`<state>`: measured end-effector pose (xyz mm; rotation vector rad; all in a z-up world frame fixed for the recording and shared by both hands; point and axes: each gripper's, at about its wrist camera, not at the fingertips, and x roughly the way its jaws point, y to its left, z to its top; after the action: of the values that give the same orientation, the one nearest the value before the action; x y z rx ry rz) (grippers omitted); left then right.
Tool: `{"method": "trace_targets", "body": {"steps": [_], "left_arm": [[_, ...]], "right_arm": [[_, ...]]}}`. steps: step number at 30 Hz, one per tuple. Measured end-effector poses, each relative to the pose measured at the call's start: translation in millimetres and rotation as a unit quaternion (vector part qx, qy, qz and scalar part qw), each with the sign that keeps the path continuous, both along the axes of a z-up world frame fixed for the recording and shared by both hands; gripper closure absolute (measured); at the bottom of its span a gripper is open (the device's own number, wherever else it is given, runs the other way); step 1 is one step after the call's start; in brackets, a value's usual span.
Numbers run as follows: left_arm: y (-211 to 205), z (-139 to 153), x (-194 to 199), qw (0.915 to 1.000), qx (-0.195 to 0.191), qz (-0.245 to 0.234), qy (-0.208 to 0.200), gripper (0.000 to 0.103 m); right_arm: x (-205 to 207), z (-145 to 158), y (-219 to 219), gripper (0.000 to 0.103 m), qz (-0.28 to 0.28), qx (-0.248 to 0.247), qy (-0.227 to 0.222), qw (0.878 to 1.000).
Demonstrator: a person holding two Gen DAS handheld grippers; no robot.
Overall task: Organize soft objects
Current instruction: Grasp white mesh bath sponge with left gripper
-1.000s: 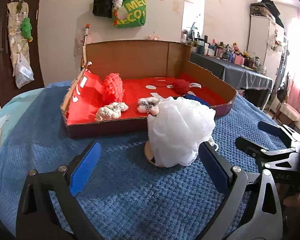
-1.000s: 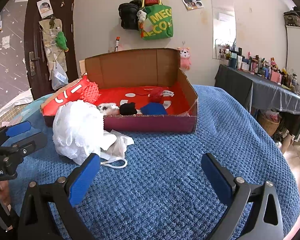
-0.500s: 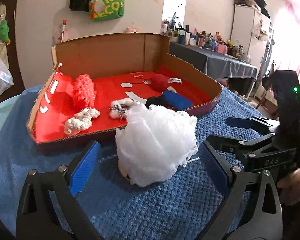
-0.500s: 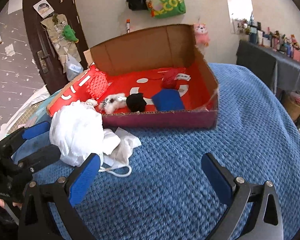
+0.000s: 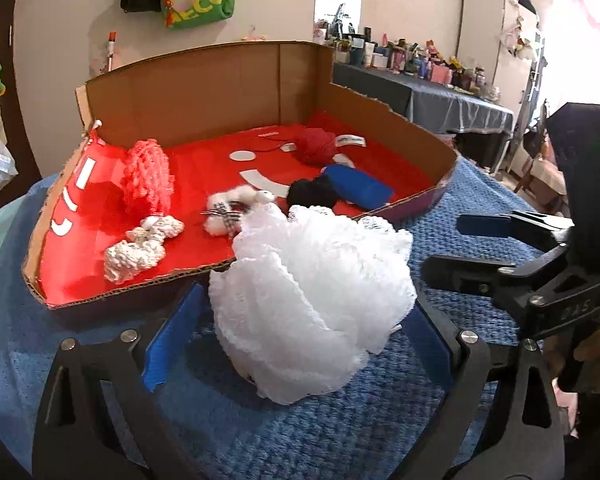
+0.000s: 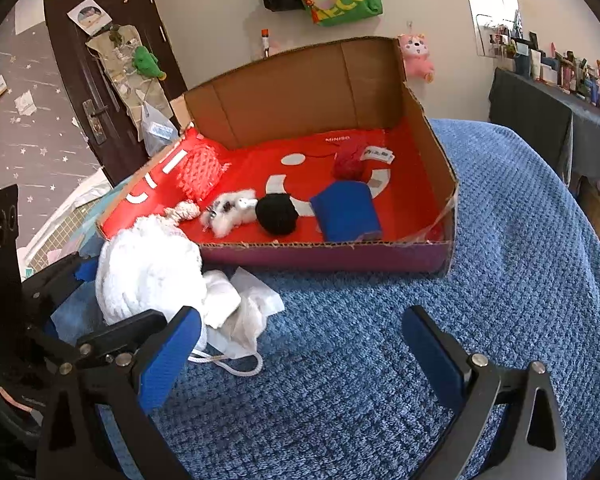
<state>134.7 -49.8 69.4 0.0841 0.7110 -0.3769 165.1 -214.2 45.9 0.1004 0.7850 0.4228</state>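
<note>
Left wrist: you look low and close over the blue blanket (image 5: 80, 364), facing the cardboard box (image 5: 204, 80).
Right wrist: you look higher, from the right.
Shared: the box, the white pouf (image 6: 148, 268).

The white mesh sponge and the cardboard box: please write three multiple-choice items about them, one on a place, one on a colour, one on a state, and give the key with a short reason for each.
1. Where is the white mesh sponge?
A. inside the cardboard box
B. on the blue blanket, in front of the box
C. hanging on the wall

2. What colour is the floor of the cardboard box?
A. red
B. green
C. yellow

3. How is the right gripper?
A. shut on the sponge
B. shut on a black ball
C. open, holding nothing

Key: 1 B, the sponge rests on the blue blanket, between the fingers of the left gripper. 2 A, the lining is red with white marks. 3 C, its fingers stand wide apart over bare blanket.
</note>
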Motion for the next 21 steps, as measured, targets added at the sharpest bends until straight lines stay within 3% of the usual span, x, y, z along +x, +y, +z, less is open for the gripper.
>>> {"method": "trace_targets", "body": {"steps": [9, 14, 21], "left_arm": [[6.9, -2.2, 3.8, 0.9999, 0.004, -0.014, 0.001, 0.032], [12.9, 4.3, 2.0, 0.9997, -0.012, -0.020, 0.001, 0.032], [39.0, 33.4, -12.2, 0.9990, -0.023, -0.001, -0.039, 0.032]], "right_arm": [[0.8, -1.4, -4.4, 0.000, -0.001, 0.005, 0.004, 1.000], [-3.3, -1.0, -6.2, 0.000, -0.001, 0.005, 0.004, 1.000], [-4.5, 2.7, -5.8, 0.000, -0.003, 0.009, 0.001, 1.000]]}}
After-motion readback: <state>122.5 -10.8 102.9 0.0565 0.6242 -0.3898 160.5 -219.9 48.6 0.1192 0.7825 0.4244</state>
